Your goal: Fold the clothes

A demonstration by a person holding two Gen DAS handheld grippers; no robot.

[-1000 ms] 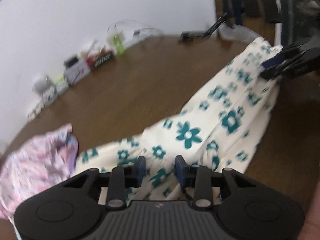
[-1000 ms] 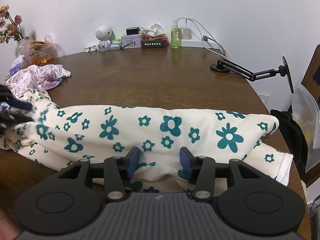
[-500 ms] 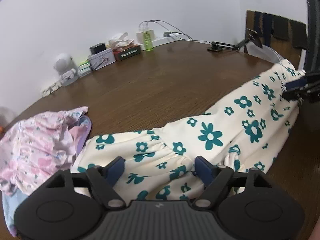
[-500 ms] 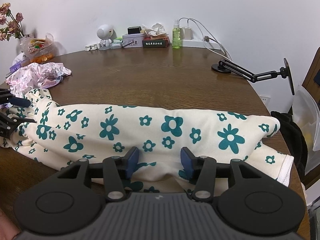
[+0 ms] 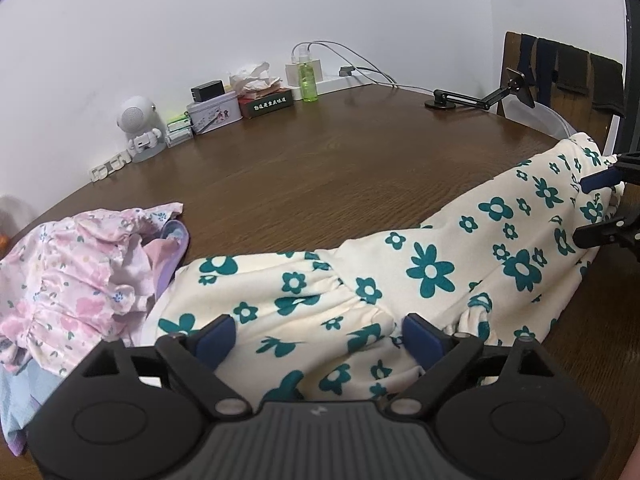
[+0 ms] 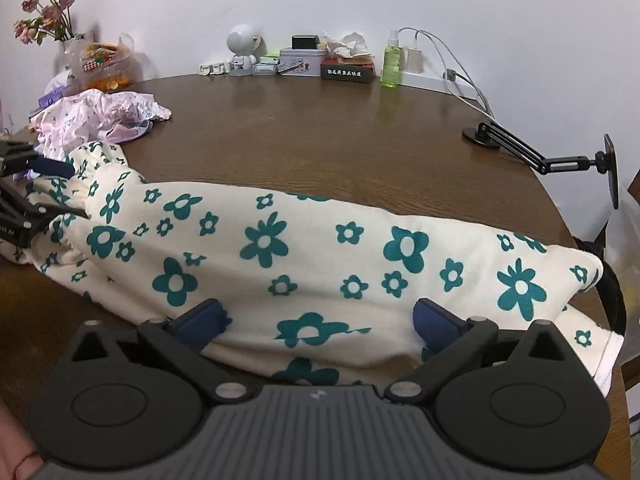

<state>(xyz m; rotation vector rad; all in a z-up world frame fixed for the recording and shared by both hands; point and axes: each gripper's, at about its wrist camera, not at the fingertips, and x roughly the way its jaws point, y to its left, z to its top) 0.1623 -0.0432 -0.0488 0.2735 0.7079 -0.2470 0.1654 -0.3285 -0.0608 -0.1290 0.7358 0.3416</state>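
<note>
- Brown wood table (image 6: 320, 136), clutter along the back wall, pink floral clothes (image 6: 100, 116) piled far left.
- Left gripper (image 5: 316, 332): jaws opening, already wide, gathered waistband end of the garment btwn the pads but not pinched.
- Cream flower-print pants (image 6: 304, 248) lie folded in a long band, long axis running left-right across both grippers, just in front of each.
- Right gripper (image 6: 316, 320): jaws opening wide too, over the hem end, cloth btwn them, not held.
- Each hand's nearest its own end imo.

Left gripper (image 5: 318, 338) showing matte black ribbed housing, silver pivot screws, dark blue pads (image 5: 420, 336). Right gripper (image 6: 318, 318) matching it: round side discs, small white logo.
</note>
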